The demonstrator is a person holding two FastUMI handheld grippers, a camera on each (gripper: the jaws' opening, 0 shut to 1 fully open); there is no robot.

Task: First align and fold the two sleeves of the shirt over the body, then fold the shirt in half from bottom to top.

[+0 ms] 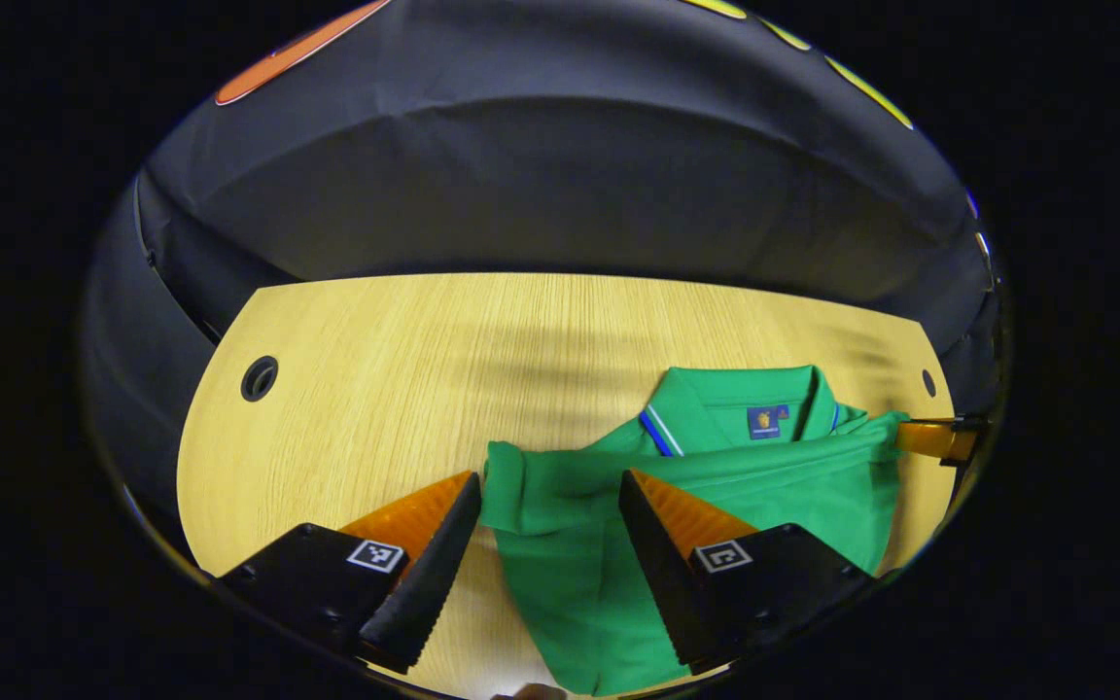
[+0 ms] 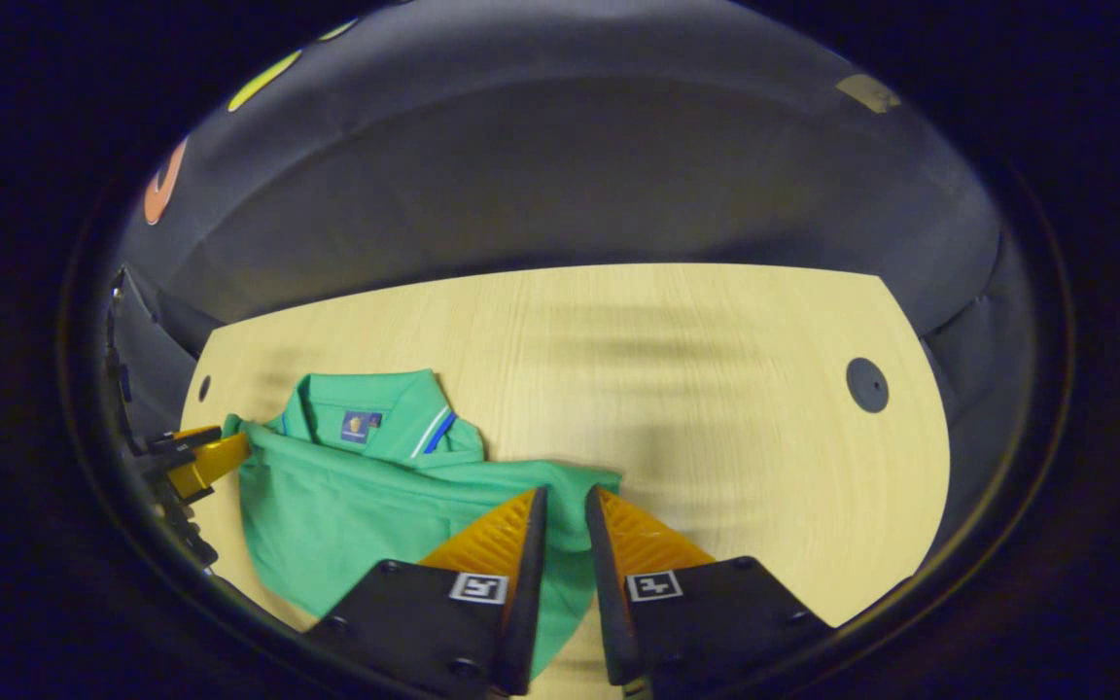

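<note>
Green shirt (image 1: 716,486) on wooden table (image 1: 404,369), left tongs (image 1: 548,491) spread apart, right tongs (image 2: 566,506) pinching its edge

I see the shirt (image 1: 716,486) in the lower right part of the left gripper view, and in the lower left part of the right gripper view (image 2: 366,496). It is a green polo shirt with a collar (image 1: 706,403) that has a white and blue stripe on its edge, and a small blue label sits inside the neck. It lies flat on the light wooden surface, collar towards the far side. The bottom part is folded up over the body, so the fold edge runs across just under the collar. The cloth makes some soft wrinkles near the corner of this fold.
</note>
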